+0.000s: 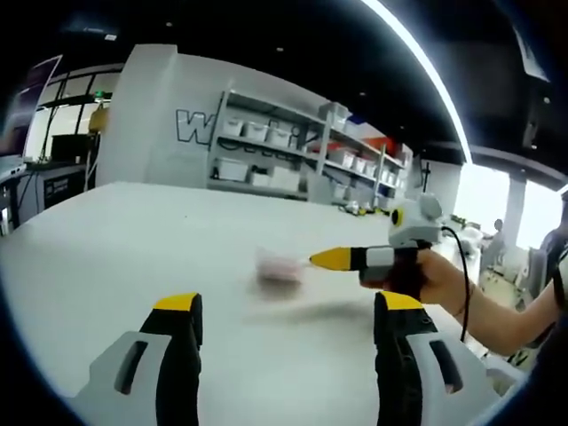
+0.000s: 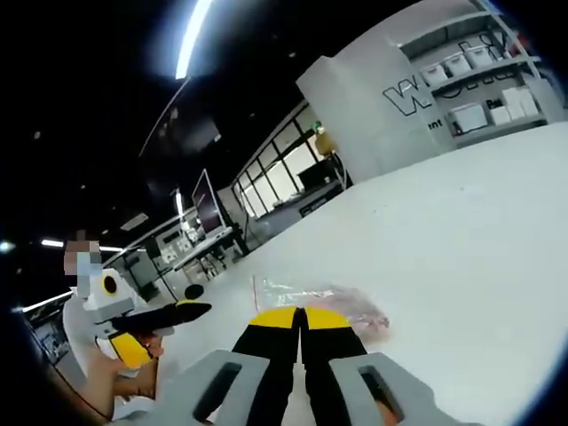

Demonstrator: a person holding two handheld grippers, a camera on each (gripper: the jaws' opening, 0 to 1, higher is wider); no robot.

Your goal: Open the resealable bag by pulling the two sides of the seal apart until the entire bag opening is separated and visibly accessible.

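A clear resealable bag (image 1: 280, 266) with pinkish contents lies on the white table (image 1: 124, 240), blurred in the left gripper view. My left gripper (image 1: 288, 306) is wide open, short of the bag, with nothing between its jaws. My right gripper (image 1: 318, 259) comes in from the right in a hand, its yellow tip at the bag's right edge. In the right gripper view the right gripper (image 2: 302, 318) has its jaws pressed together at the near edge of the bag (image 2: 342, 302); whether they pinch the plastic is unclear. The left gripper (image 2: 197, 302) hovers at the left, held by a hand.
Shelves with white bins (image 1: 266, 146) stand behind the table against a grey wall with lettering (image 1: 191, 124). Desks with monitors (image 2: 209, 217) sit off the table's far side. A person (image 2: 84, 328) stands at the table edge. Bare tabletop (image 2: 479, 231) stretches beyond the bag.
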